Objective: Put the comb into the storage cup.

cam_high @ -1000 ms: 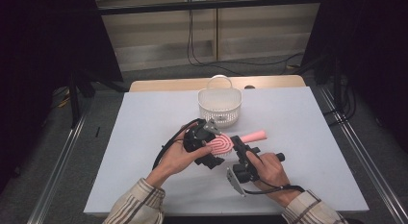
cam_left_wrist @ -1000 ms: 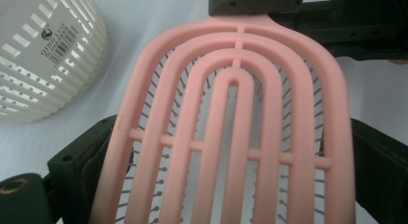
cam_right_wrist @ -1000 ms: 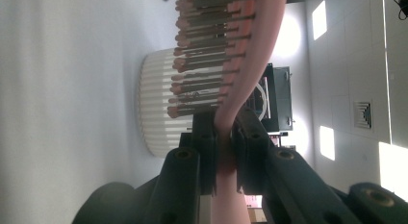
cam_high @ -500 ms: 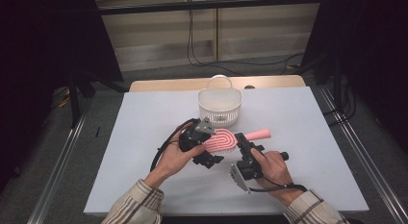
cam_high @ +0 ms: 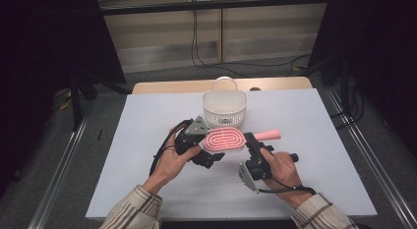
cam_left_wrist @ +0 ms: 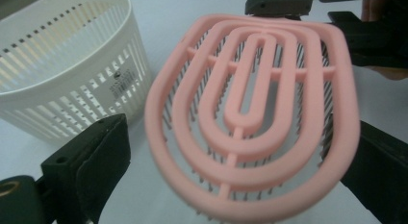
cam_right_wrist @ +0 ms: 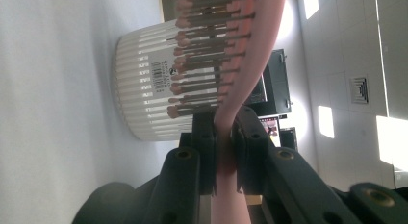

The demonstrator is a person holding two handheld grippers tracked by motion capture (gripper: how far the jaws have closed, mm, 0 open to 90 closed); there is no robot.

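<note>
- A pink brush [cam_high: 225, 139] hangs above the white table [cam_high: 147, 116], just in front of the white basket [cam_high: 224, 108], which stands toward the table's far edge.
- The brush lies roughly level in the high view, its oval head nearer the basket's left side and its handle pointing right, past the basket.
- The right gripper [cam_high: 252, 143] is clamped on the brush at the neck, where head meets handle; in the right gripper view its two black jaws press the pink stem from both sides [cam_right_wrist: 225, 137].
- In that view the bristles [cam_right_wrist: 202, 56] point toward the table, with the slatted basket [cam_right_wrist: 144, 89] behind them.
- The left gripper [cam_high: 206, 150] sits at the head end of the brush, to the basket's front left.
- In the left gripper view its jaws stand apart on either side of the brush head [cam_left_wrist: 255, 123]; the left jaw clearly does not touch it, and the right jaw's contact cannot be told.
- The basket [cam_left_wrist: 67, 65] lies just beyond the head there, on the left.
- A hand [cam_high: 172, 160] holds the left gripper, another hand [cam_high: 280, 165] the right; both sleeves are striped.
</note>
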